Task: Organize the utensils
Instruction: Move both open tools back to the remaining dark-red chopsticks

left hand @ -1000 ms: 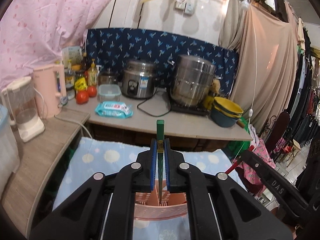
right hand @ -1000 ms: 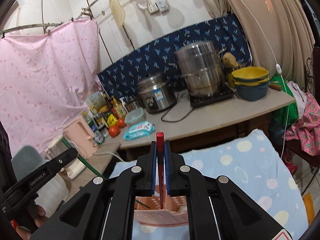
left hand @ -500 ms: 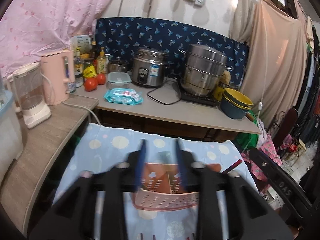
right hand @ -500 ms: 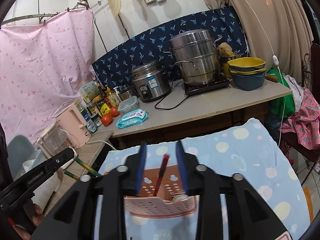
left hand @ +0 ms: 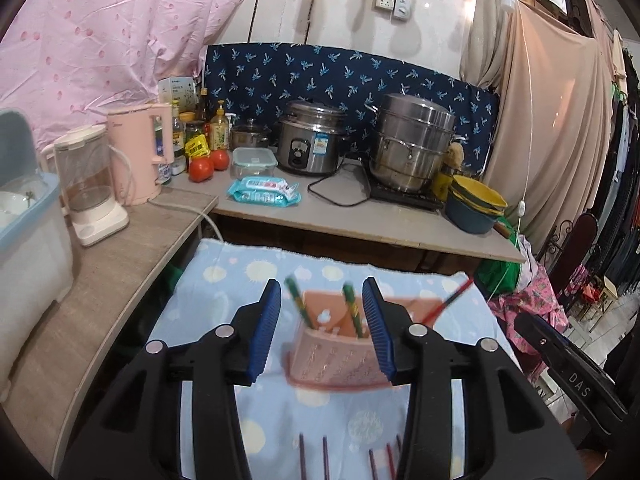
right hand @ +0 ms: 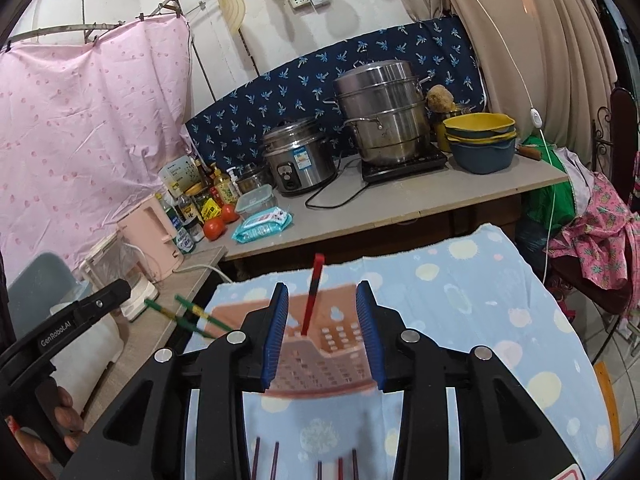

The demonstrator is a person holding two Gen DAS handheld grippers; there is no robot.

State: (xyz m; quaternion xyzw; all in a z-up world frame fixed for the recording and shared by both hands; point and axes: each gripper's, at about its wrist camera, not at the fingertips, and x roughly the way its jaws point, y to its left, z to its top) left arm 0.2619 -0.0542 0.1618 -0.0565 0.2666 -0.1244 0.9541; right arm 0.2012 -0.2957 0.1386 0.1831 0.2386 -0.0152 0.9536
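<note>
A pink perforated holder [left hand: 332,360] [right hand: 320,364] stands on the blue dotted cloth [left hand: 224,280]. Two green chopsticks [left hand: 354,312] lean in its left end, and a red chopstick [right hand: 314,292] stands in its right end. My left gripper [left hand: 322,304] hangs just in front of the holder; its jaws are opening and nothing is pressed between the pads. My right gripper [right hand: 322,300] is open in front of the red chopstick, clear of it. Several dark and red chopsticks [left hand: 324,456] [right hand: 340,468] lie loose on the cloth below the grippers.
Behind the cloth runs a counter [left hand: 360,228] with a rice cooker [left hand: 310,144], a steel steamer pot [left hand: 412,144], stacked bowls [left hand: 476,204], a wipes pack [left hand: 264,194] and tomatoes [left hand: 208,164]. A pink kettle [left hand: 138,152] and a blender [left hand: 86,184] stand on the left shelf.
Both grippers opened and let go of their chopsticks, green on the left, red on the right, which now stand in the holder. Both grippers drew back and sank a little.
</note>
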